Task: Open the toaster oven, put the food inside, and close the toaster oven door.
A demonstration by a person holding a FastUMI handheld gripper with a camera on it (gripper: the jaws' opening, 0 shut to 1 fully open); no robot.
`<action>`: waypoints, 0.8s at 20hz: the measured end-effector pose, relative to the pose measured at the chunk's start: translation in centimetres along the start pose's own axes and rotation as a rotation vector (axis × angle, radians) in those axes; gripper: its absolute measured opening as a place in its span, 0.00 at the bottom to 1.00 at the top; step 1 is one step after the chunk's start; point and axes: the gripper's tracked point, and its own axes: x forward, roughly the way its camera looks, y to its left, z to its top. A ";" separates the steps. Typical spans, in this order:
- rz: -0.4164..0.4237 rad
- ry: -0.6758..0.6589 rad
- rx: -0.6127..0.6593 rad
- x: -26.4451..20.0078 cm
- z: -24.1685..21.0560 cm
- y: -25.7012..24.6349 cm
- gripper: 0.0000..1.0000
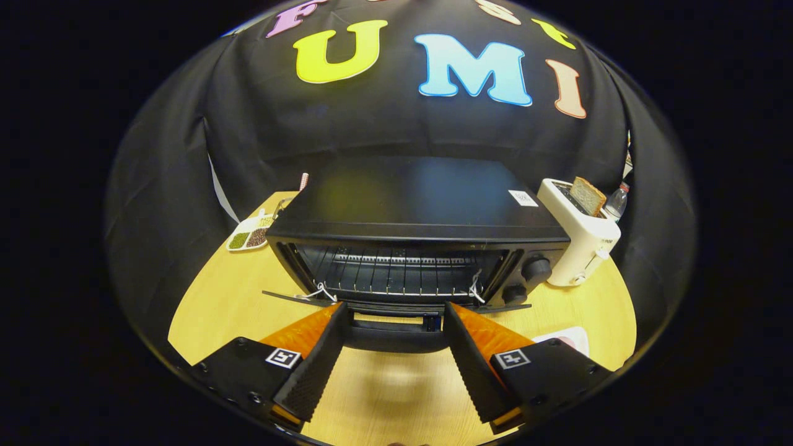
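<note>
Light comes from overhead, fairly bright on the wooden surface [235, 297], dim toward the rim. Soft glare patches sit on the toaster oven [415, 210] top, yellowish and bluish reflections. Oven cavity is dark, rack bars readable. My jaws, spread apart, cast a soft shadow on the surface between them. Strong fisheye bending: surface edge curves, the white toaster [579, 232] leans. Centre sharp, edges slightly soft.
</note>
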 end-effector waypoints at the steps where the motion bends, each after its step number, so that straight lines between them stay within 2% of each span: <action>1: 0.002 0.001 -0.004 -0.2 -0.2 0.1 0.97; 10: 0.037 -0.009 -0.033 -0.8 -2.2 0.1 0.97; 16: 0.075 0.097 -0.042 -1.2 -6.4 0.2 0.97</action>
